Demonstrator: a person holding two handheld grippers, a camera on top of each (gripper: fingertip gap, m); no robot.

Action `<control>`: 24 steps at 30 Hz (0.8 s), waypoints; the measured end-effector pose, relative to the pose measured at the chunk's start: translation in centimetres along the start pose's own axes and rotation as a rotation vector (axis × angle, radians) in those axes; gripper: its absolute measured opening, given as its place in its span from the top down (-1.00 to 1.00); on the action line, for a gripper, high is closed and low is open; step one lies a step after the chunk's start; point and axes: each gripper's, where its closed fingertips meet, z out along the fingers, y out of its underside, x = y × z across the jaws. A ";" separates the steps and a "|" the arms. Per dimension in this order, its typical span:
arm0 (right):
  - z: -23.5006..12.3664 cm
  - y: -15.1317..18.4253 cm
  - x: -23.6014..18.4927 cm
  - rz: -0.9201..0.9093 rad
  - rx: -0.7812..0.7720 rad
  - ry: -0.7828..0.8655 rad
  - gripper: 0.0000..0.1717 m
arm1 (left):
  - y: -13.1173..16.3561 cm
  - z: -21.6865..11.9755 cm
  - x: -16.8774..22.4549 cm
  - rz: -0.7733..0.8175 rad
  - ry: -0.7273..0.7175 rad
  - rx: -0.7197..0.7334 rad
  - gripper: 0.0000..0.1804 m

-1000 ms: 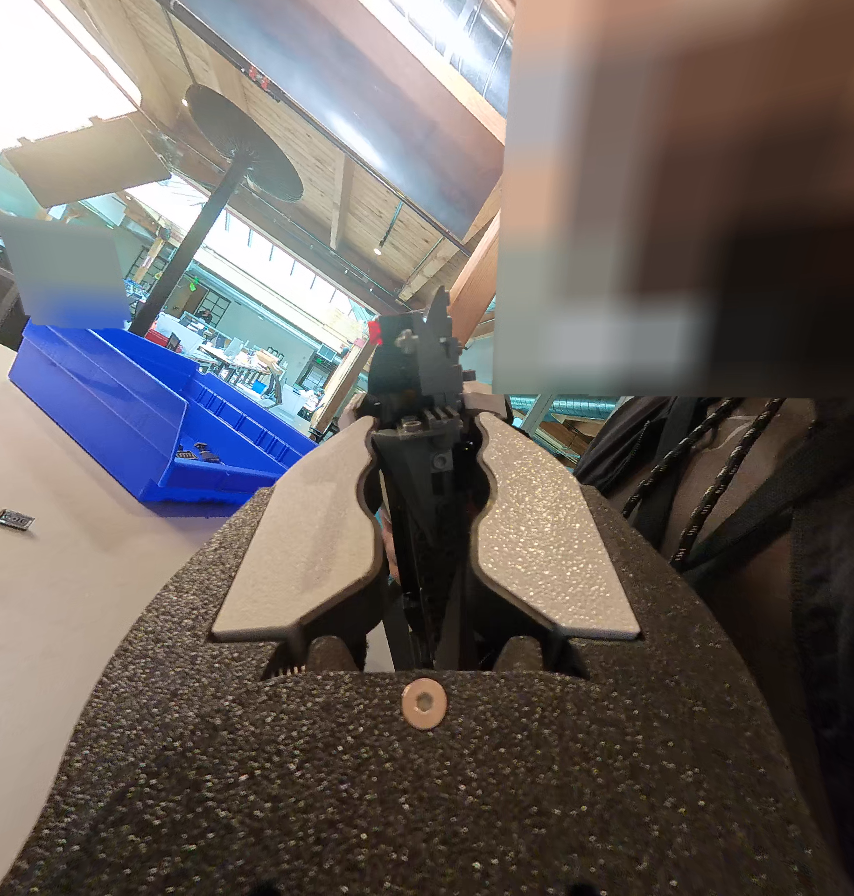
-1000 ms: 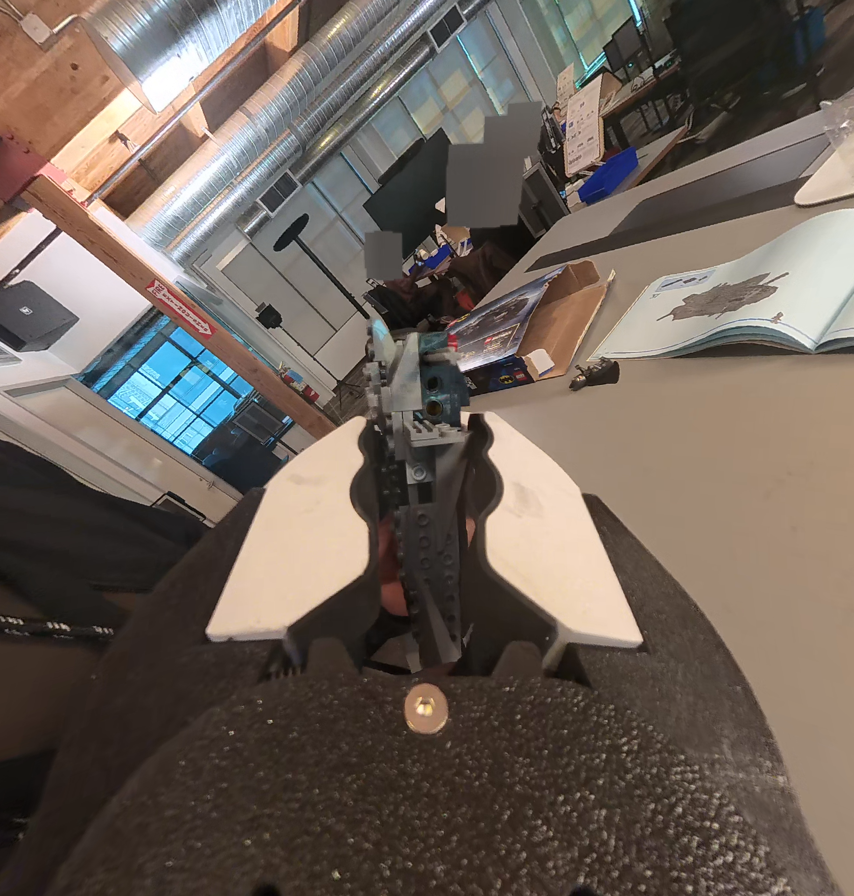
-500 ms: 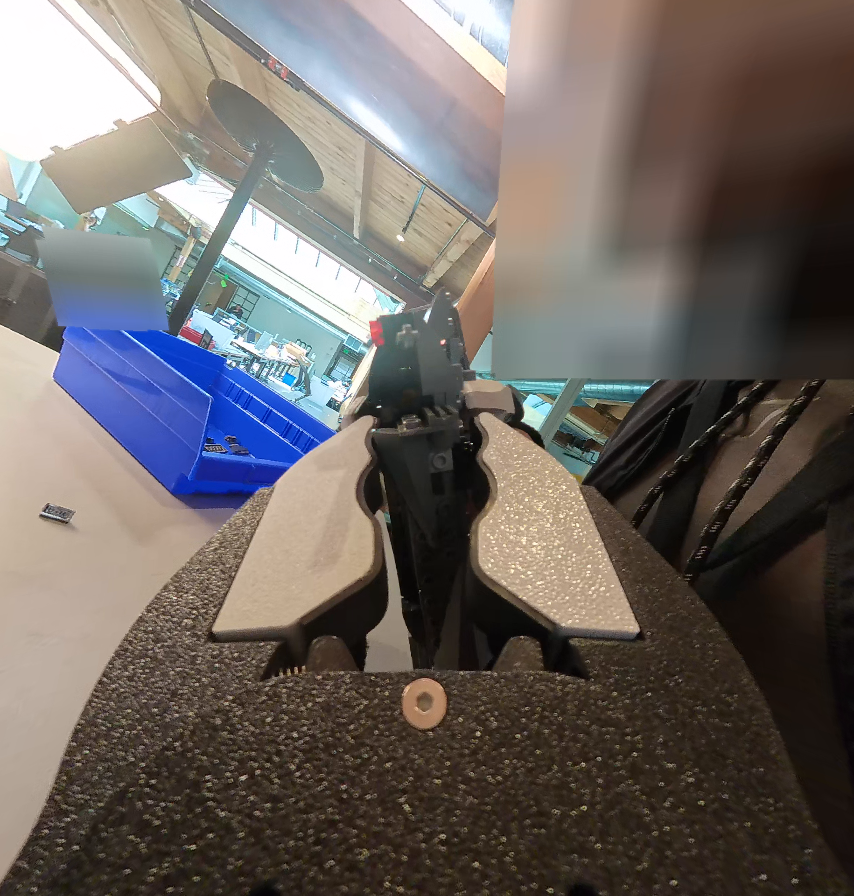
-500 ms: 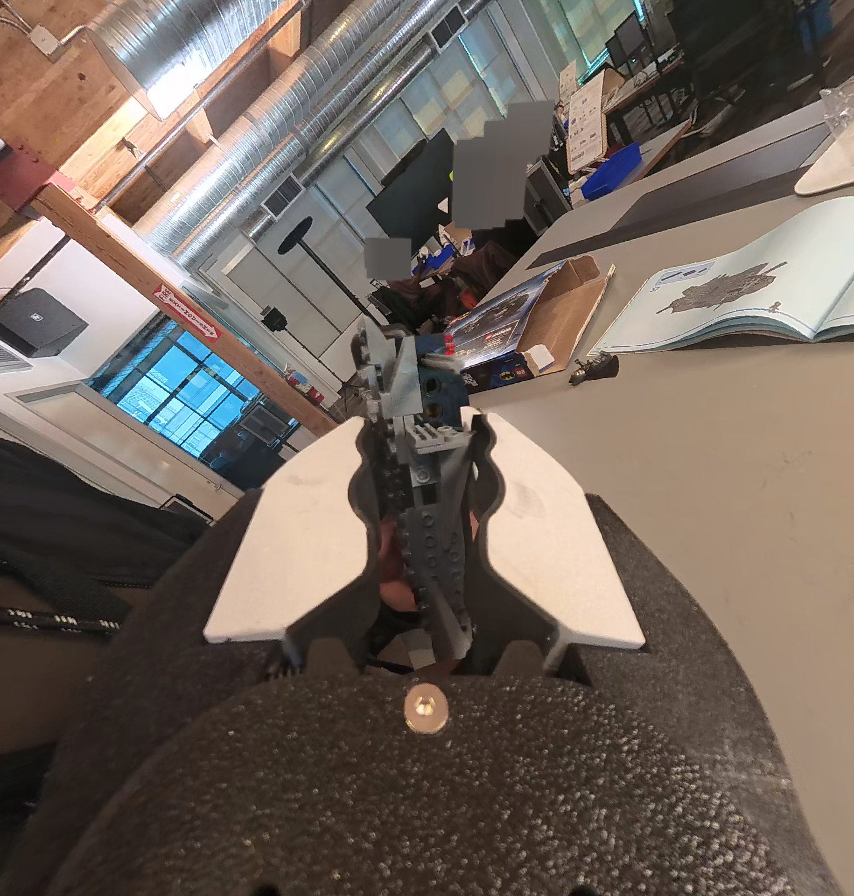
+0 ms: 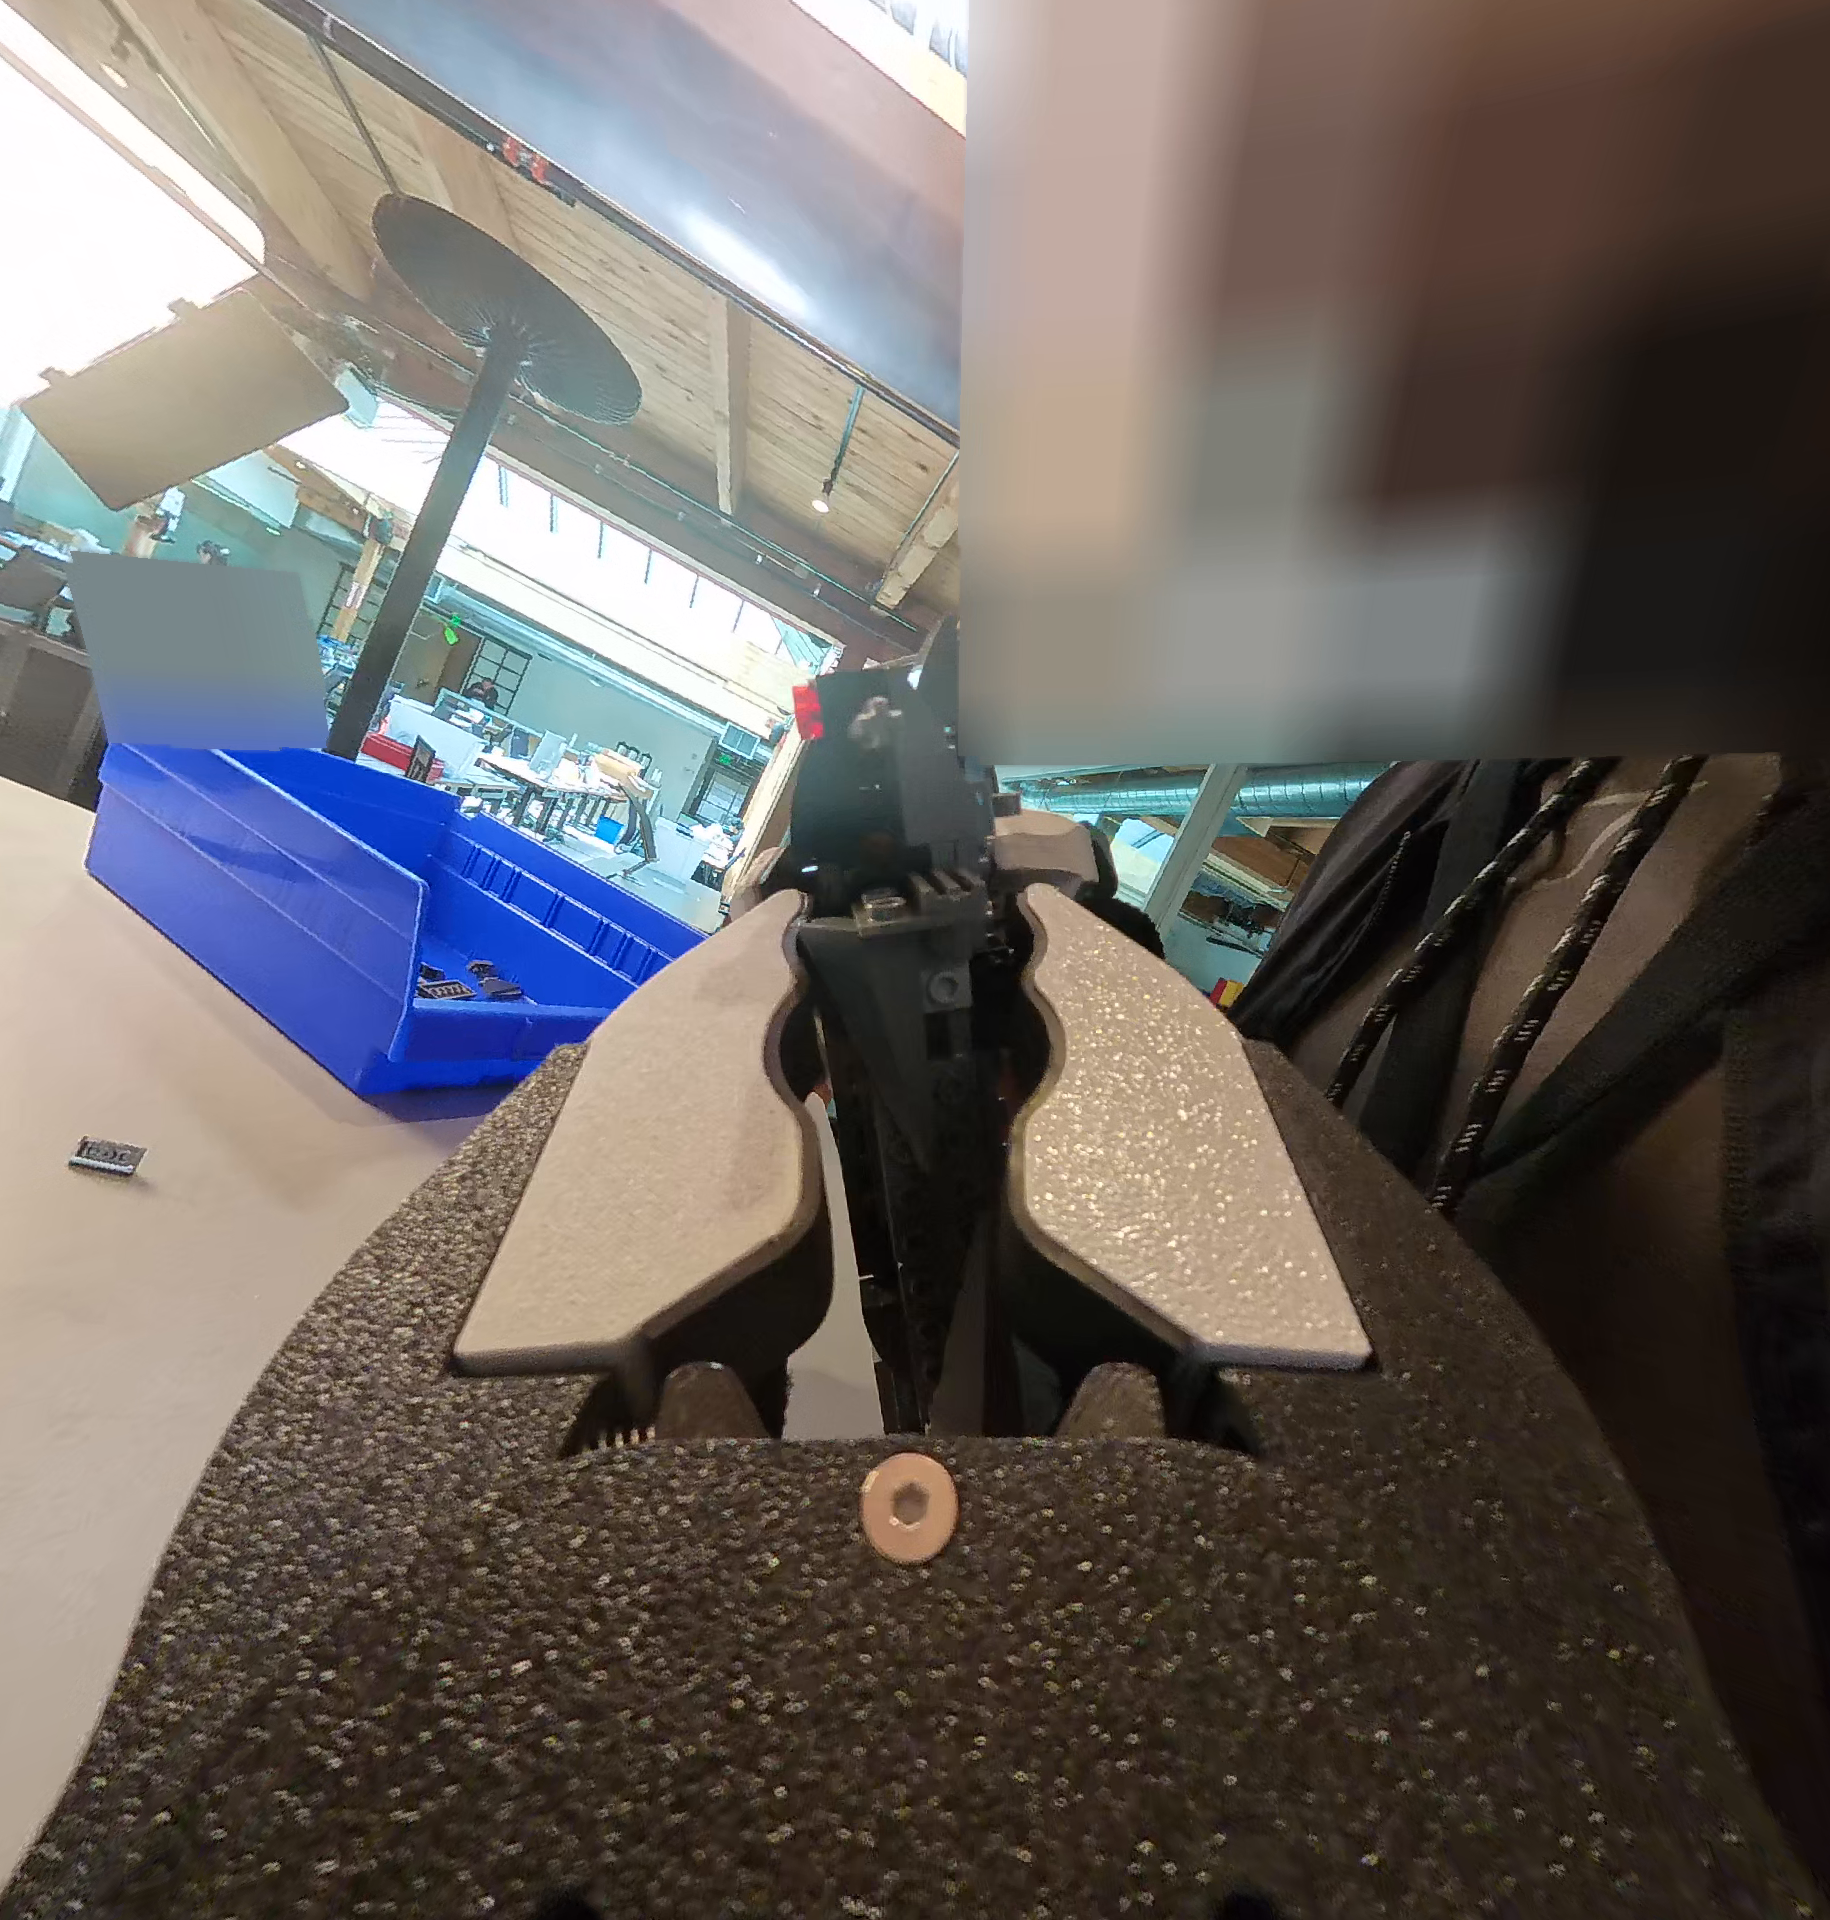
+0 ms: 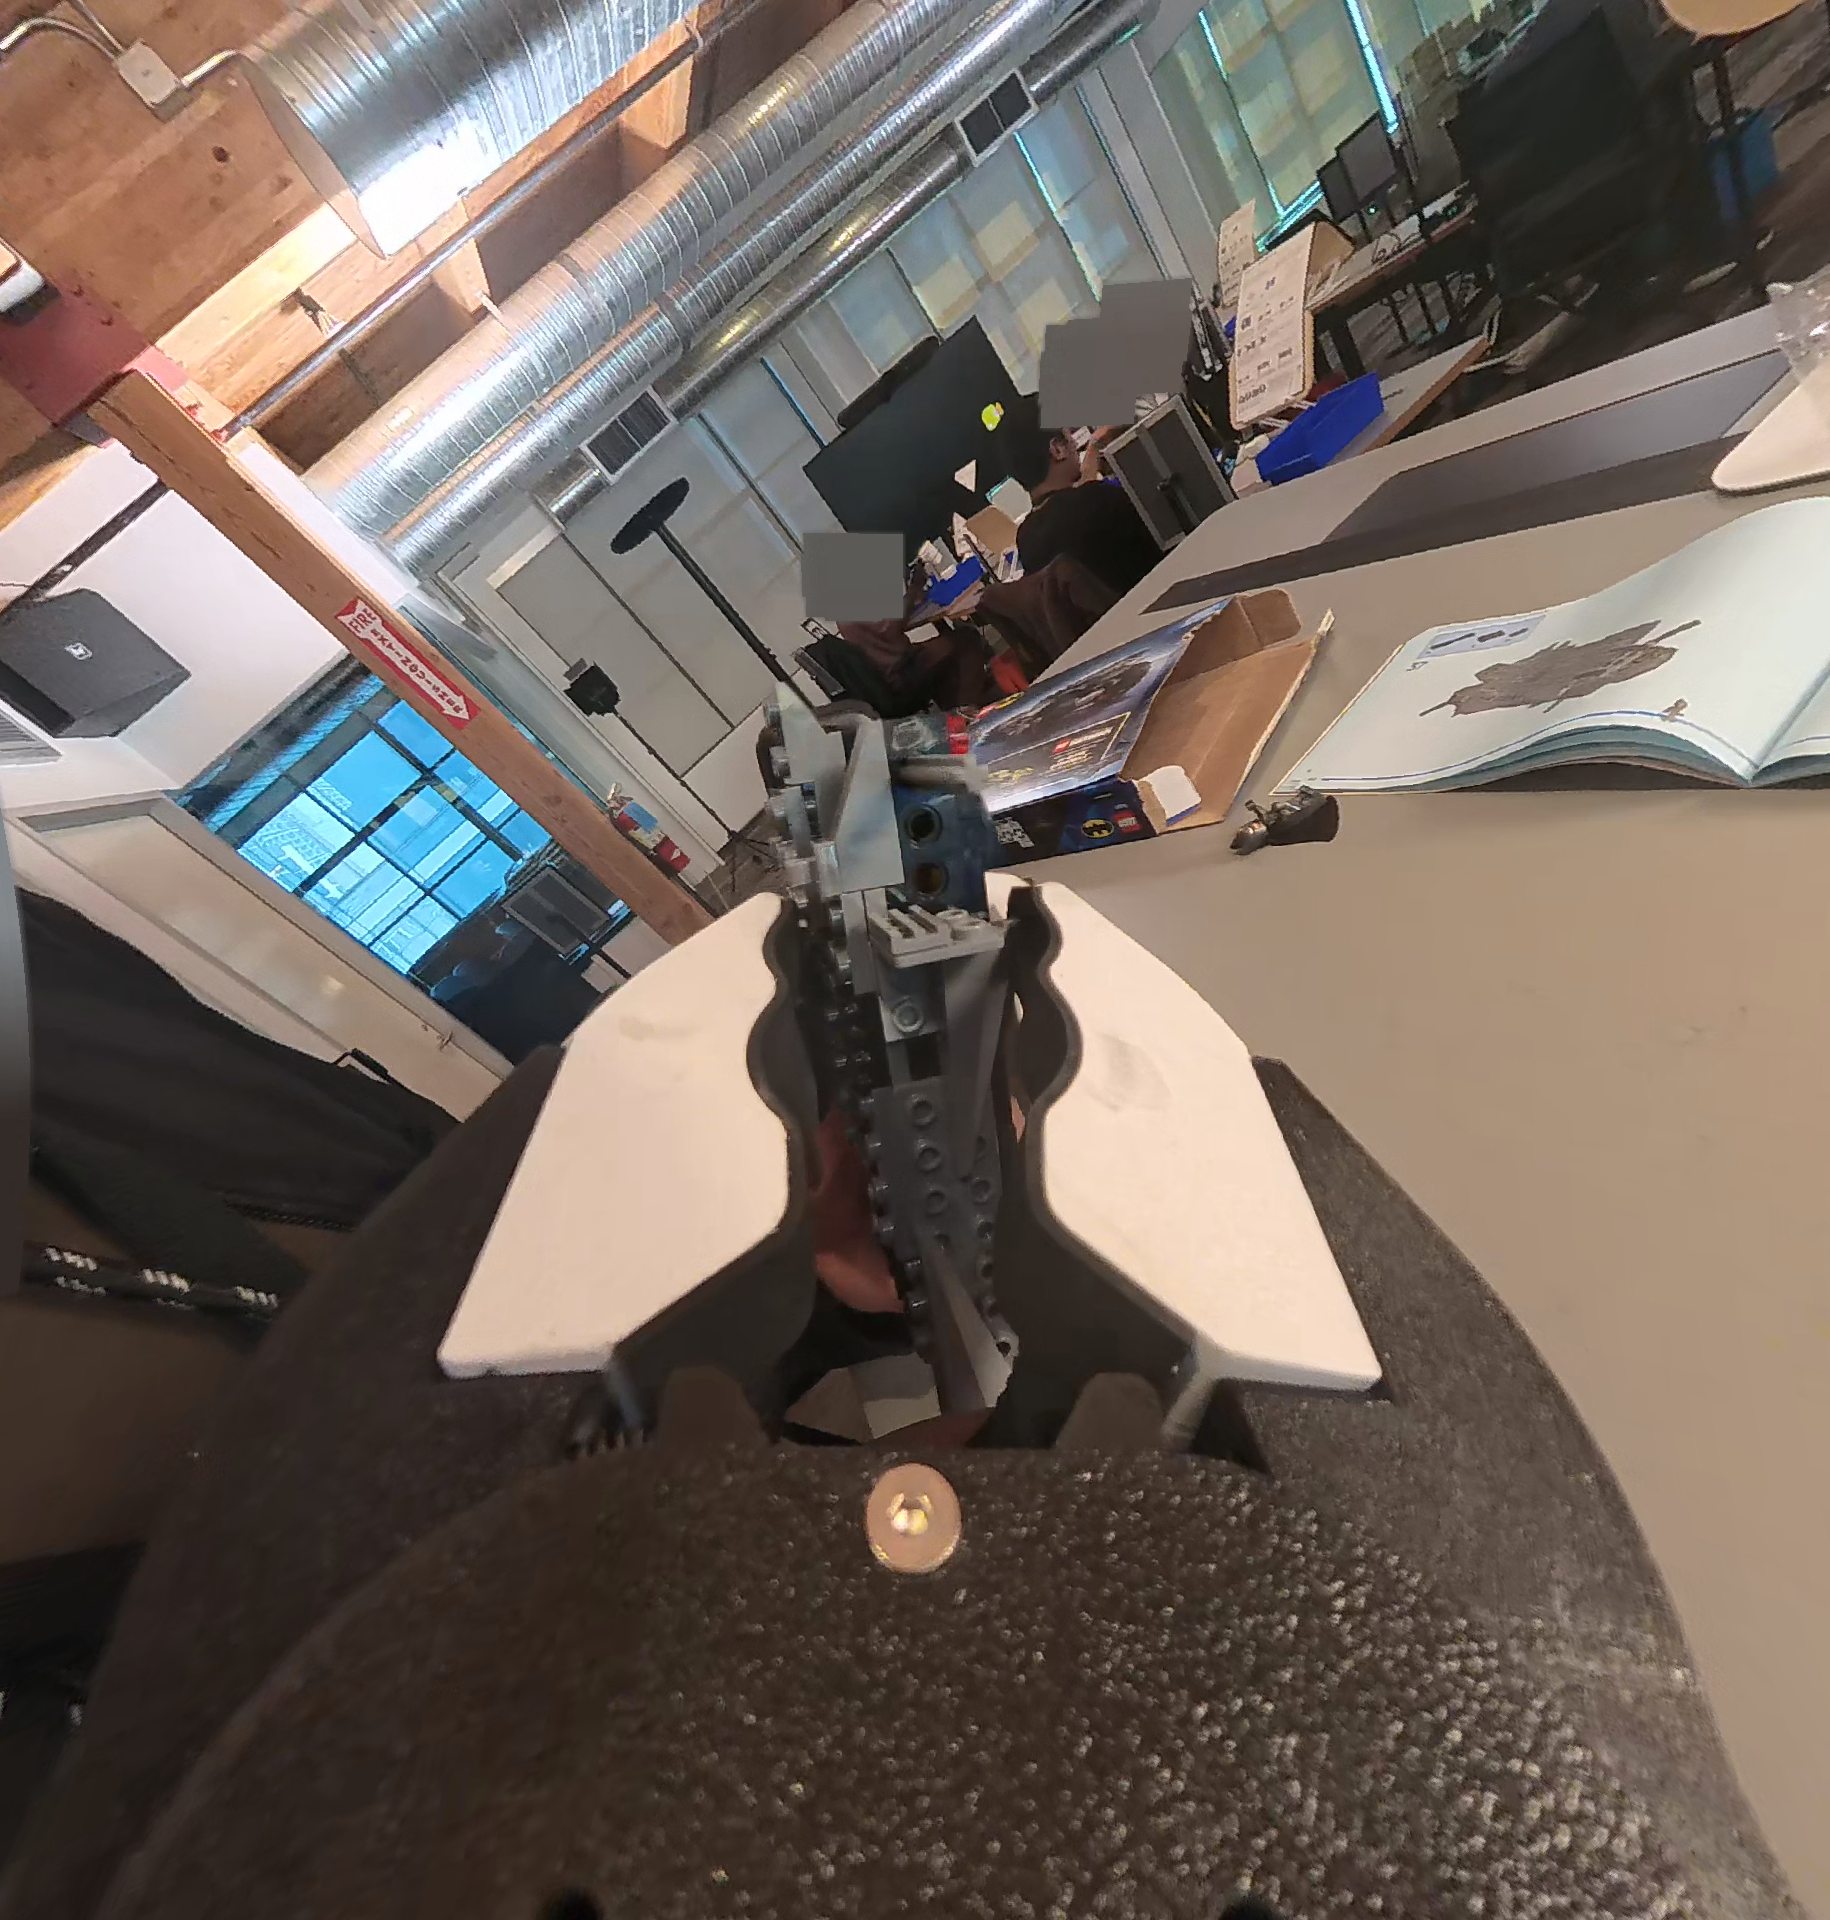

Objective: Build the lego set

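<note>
Both grippers are clamped on what looks like one dark grey toy-brick model, held up off the table between them. The left gripper [image 5: 906,914] has its pads pressed on a dark, tapering wing section of the brick model [image 5: 895,790], which carries a small red stud at its top; the right gripper [image 6: 895,920] grips a lighter grey, studded wing with a dark blue block showing two round holes.

My guess is the two halves are being steadied or pressed together, so the sensible thing is to keep both squeezes even and push straight along the stud line, without twisting; thin plates like these would likely pop apart under a sideways load.

Off to the left on the grey table [image 5: 111,1351] sits a blue parts bin [image 5: 267,894] with a few dark pieces in it, and one loose dark plate [image 5: 108,1155] lies well apart from it. On the right side lie an open instruction booklet [image 6: 1617,686], an opened cardboard set box [image 6: 1150,727], and a small dark sub-assembly [image 6: 1290,819] just beside the booklet.
</note>
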 end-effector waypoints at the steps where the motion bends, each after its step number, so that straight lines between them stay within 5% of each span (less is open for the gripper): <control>1: 0.0 0.0 -0.1 0.000 0.001 -0.005 0.55 | 0.0 0.0 0.1 0.010 0.001 -0.002 0.62; 24: -0.5 0.0 0.8 0.051 0.032 -0.042 0.56 | 0.3 0.5 -0.8 0.003 -0.063 -0.092 0.59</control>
